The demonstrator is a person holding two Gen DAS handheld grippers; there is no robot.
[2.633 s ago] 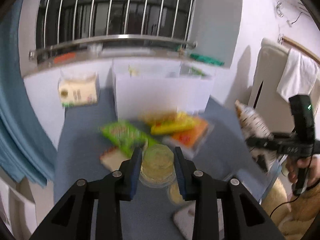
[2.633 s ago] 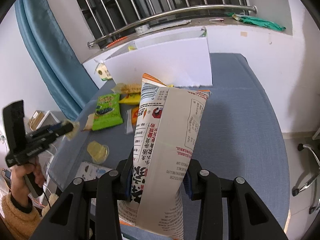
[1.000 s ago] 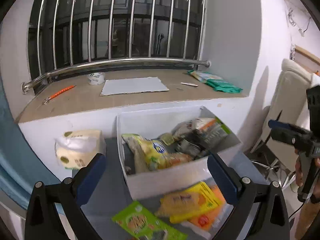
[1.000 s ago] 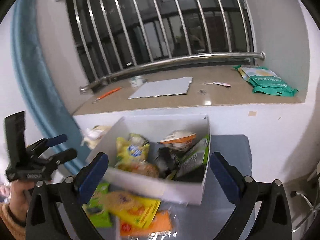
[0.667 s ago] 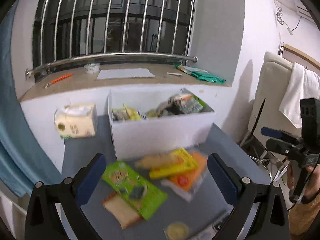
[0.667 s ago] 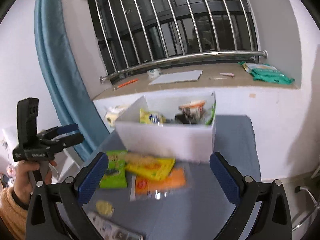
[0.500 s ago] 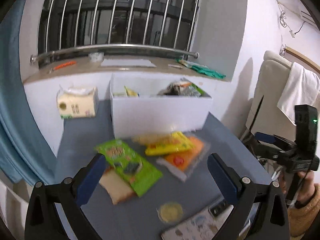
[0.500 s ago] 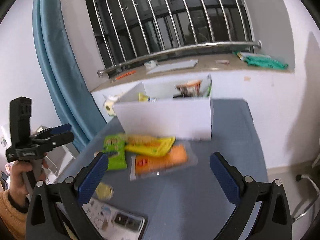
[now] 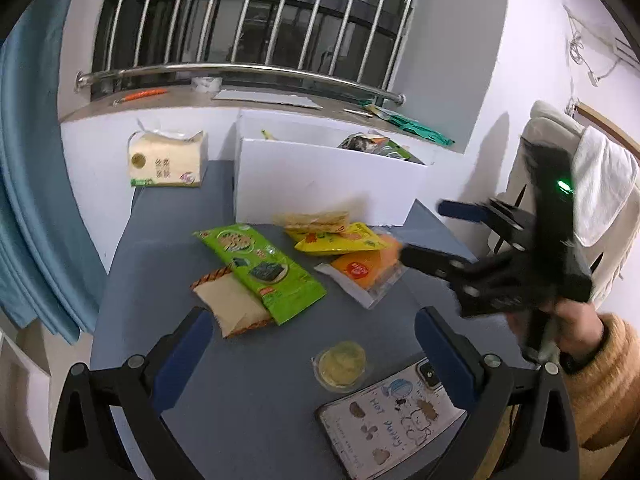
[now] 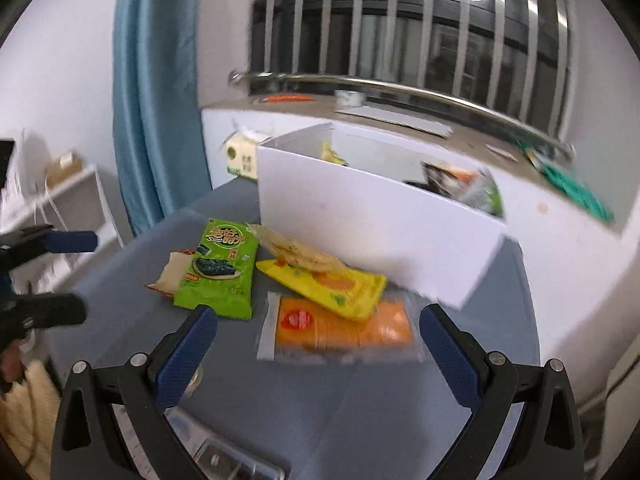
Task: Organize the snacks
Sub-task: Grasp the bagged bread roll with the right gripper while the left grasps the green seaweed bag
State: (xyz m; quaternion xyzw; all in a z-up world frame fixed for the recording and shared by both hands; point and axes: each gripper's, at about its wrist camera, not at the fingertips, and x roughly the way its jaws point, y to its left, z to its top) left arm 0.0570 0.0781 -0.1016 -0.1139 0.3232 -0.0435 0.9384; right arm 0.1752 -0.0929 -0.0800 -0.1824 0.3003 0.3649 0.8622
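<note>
A white box (image 9: 320,184) (image 10: 360,220) with several snack bags inside stands at the back of the grey-blue table (image 9: 248,412). In front of it lie a green seaweed pack (image 9: 260,268) (image 10: 220,268), a yellow pack (image 9: 340,242) (image 10: 332,284), an orange pack (image 9: 364,268) (image 10: 344,328), a beige bread pack (image 9: 234,308) and a pale cracker pack (image 9: 316,218). A round jelly cup (image 9: 340,364) sits nearer. My left gripper (image 9: 314,336) is open and empty above the jelly cup. My right gripper (image 10: 316,332) (image 9: 424,232) is open and empty over the orange pack.
A phone in a cartoon case (image 9: 392,416) lies at the table's near edge. A tissue pack (image 9: 166,162) stands left of the box. A blue curtain (image 9: 28,200) hangs on the left; a chair with a towel (image 9: 600,184) stands on the right.
Both grippers, earlier shut on a jelly cup and a large white bag, are now open and empty. They pulled back from above the box and came down toward the loose snacks.
</note>
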